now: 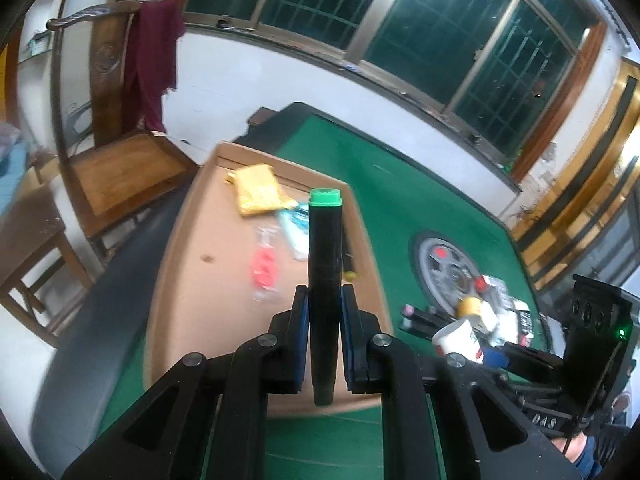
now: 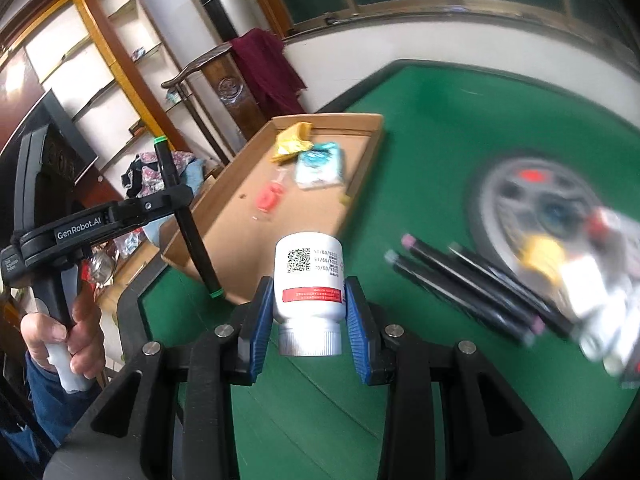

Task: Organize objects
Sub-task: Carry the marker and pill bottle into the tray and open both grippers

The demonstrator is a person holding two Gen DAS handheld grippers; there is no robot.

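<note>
My left gripper (image 1: 325, 292) is shut on a black marker with a green cap (image 1: 325, 248), which points away over a shallow cardboard tray (image 1: 192, 280). The right wrist view shows the same left gripper (image 2: 176, 196) at the left, with the marker (image 2: 188, 224) hanging beside the tray's (image 2: 224, 232) near corner. My right gripper (image 2: 309, 300) is shut on a white bottle (image 2: 309, 276) with a QR label, its ribbed cap towards the camera. It is held above the green table (image 2: 440, 140). The tray holds a yellow packet (image 1: 256, 190), a white and teal packet (image 2: 320, 164) and a red item in clear wrap (image 2: 268, 198).
Several black markers (image 2: 460, 280) lie on the felt to the right, next to a blurred pile of small packs (image 2: 592, 280) over a round grey hub (image 2: 520, 192). A wooden chair (image 1: 120, 160) with a dark red cloth stands beyond the tray. A hand (image 2: 76, 332) grips the left handle.
</note>
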